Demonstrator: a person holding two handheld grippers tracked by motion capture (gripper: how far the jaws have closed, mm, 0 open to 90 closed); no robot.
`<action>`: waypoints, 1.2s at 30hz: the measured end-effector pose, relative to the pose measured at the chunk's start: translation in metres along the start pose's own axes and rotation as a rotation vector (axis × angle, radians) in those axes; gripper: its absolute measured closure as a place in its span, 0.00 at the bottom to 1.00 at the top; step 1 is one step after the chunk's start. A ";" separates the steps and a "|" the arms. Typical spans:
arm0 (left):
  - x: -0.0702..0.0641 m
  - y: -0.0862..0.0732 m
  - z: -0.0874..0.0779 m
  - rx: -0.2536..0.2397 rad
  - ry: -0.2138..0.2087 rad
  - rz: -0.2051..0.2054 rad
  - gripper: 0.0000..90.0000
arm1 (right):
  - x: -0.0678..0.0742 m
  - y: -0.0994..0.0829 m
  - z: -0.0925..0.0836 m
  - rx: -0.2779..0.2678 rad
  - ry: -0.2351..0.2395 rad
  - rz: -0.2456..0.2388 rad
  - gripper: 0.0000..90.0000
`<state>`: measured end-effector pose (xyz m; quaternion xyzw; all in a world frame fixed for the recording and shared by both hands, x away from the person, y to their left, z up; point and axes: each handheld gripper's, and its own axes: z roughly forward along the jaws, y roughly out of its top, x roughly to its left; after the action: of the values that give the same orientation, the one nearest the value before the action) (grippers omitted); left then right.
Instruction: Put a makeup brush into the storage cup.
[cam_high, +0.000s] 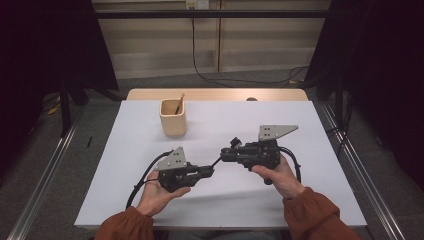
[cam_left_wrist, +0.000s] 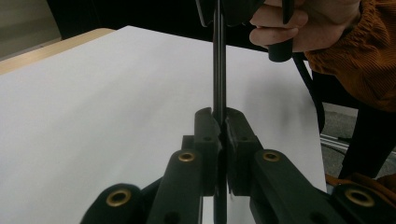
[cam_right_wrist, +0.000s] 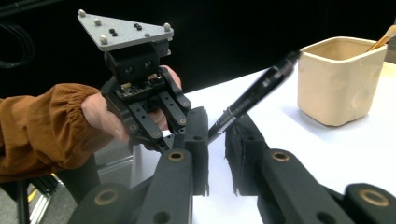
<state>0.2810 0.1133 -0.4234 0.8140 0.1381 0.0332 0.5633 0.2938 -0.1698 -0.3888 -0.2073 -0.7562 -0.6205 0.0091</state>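
My left tool (cam_high: 209, 171) clamped a black pen (cam_right_wrist: 254, 93) at frame centre; my right tool (cam_high: 226, 153) stood narrowly open around its other end.

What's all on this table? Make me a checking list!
Surface: white table top, flat and bare near the front.
Job's things: slim black pen, held up off the table between both tools.
Clutter: beige square cup at the back, thin wooden stick leaning inside.
Grippers: left tool shut on the pen; right tool has the pen between its jaws, with a gap showing beside it.
Cables: black cable loops from the left tool; another trails from the right tool.
Surroundings: grey floor, metal rail, dark curtains at both sides.
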 end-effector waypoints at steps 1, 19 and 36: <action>0.000 0.000 0.001 -0.002 0.004 -0.001 0.95 | 0.000 0.000 0.000 -0.001 0.003 0.002 0.89; 0.002 -0.001 0.002 -0.026 0.043 0.004 0.85 | -0.003 0.005 0.003 -0.039 0.028 0.071 0.95; 0.002 0.000 -0.011 -0.075 0.114 -0.080 0.38 | -0.003 0.010 -0.010 -0.034 0.014 0.056 0.95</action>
<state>0.2804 0.1237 -0.4198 0.7831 0.2007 0.0621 0.5854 0.2973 -0.1785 -0.3784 -0.2241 -0.7396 -0.6340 0.0281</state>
